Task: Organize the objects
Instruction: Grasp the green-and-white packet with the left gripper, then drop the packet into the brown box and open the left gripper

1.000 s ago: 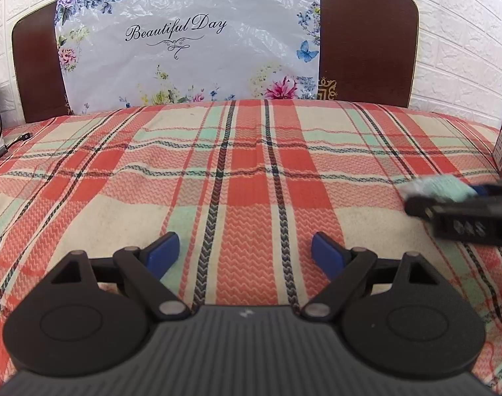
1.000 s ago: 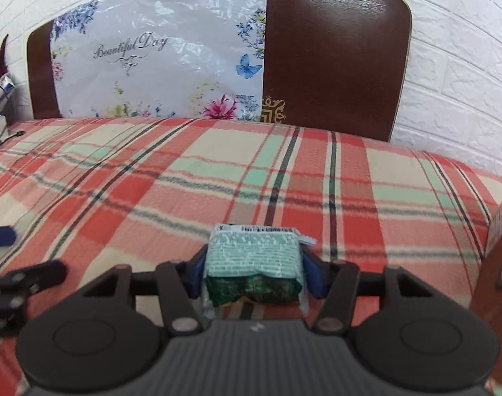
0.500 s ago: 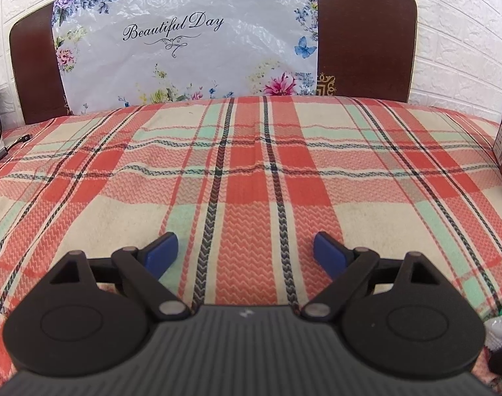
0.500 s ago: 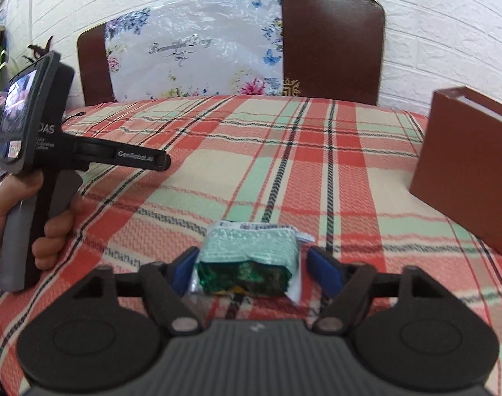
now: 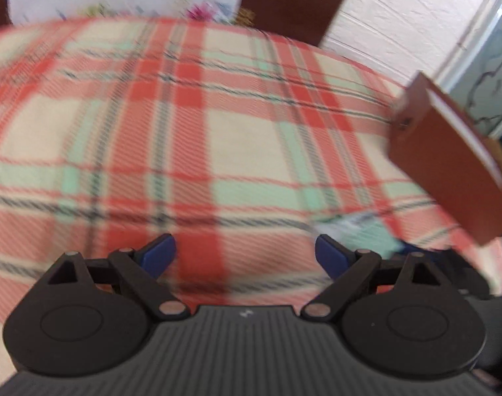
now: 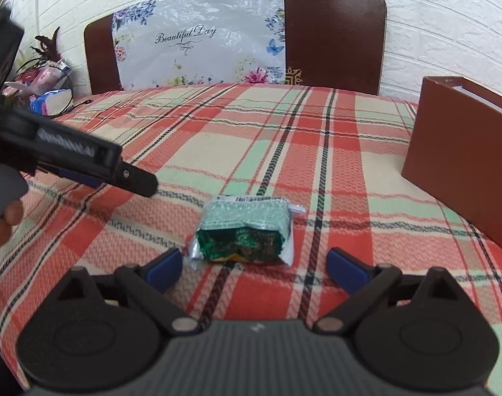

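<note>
A green foil snack packet (image 6: 244, 227) lies on the plaid cloth (image 6: 317, 151). It rests just ahead of my right gripper (image 6: 254, 264), whose jaws are opening; the blue pads (image 6: 165, 264) stand clear of it on both sides. My left gripper (image 6: 132, 181), held in a hand (image 6: 0, 227), points in from the left, its tip a little short of the packet. The left wrist view is blurred: my left gripper (image 5: 244, 254) is open and empty above the cloth, and the packet (image 5: 366, 231) shows to the right of its right finger.
A brown box (image 6: 459, 165) stands on the cloth at the right, also seen as the brown box (image 5: 449, 171) in the left wrist view. A dark headboard with a flowered plastic sheet (image 6: 198, 39) closes the back. Clutter and cables (image 6: 46, 95) sit at the far left.
My right gripper's jaws have spread off the packet, which now lies loose on the cloth. The left gripper has swung to the right, bringing the brown box and the packet into its view.
</note>
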The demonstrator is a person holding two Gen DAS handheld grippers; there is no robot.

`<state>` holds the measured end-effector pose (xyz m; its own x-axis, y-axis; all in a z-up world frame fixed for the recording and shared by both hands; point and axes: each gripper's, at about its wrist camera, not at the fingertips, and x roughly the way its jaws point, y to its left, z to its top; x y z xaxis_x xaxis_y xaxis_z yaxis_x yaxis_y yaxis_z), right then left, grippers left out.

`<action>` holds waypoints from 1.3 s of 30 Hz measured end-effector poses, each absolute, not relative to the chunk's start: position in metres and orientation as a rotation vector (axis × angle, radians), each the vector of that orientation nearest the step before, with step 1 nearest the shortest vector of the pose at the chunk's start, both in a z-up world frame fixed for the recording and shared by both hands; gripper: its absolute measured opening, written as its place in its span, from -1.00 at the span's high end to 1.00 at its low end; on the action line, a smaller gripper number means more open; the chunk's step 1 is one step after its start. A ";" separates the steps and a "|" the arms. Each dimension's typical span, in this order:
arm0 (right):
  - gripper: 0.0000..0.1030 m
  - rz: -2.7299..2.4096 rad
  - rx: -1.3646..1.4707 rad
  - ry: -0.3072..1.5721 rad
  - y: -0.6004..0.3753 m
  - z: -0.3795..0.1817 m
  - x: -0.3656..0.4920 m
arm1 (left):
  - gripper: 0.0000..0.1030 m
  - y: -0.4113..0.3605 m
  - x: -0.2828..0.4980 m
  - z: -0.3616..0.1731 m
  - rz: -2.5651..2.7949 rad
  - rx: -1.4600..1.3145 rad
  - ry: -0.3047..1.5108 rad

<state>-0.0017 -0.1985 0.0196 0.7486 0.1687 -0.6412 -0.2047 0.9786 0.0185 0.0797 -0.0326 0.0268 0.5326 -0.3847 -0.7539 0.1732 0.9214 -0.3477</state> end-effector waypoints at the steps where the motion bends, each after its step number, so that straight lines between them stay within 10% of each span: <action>1: -0.90 0.205 -0.051 0.696 -0.198 0.020 -0.001 | -0.79 -0.038 0.081 0.027 -0.374 -0.280 0.981; 7: -0.86 0.205 -0.047 0.691 -0.197 0.020 0.002 | -0.75 -0.084 0.090 0.018 -0.423 -0.249 1.018; 12: -0.28 0.223 -0.046 0.667 -0.197 0.021 0.000 | -0.03 -0.108 0.091 0.019 -0.496 -0.201 1.026; 19: 0.20 0.158 0.042 0.589 -0.216 0.031 -0.004 | 0.05 -0.146 0.088 0.054 -0.619 -0.109 0.954; 35: 0.25 -0.230 0.021 0.235 -0.310 0.099 0.002 | 0.02 -0.280 0.123 0.130 -0.837 0.040 0.703; 39: -0.23 -0.361 0.065 0.310 -0.352 0.096 0.041 | -0.18 -0.305 0.147 0.127 -0.740 0.063 0.657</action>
<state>0.0406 -0.3524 0.0964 0.8888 -0.3379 -0.3097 0.3575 0.9339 0.0071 0.1472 -0.3049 0.1267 0.5495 -0.6053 -0.5759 0.6434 0.7463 -0.1705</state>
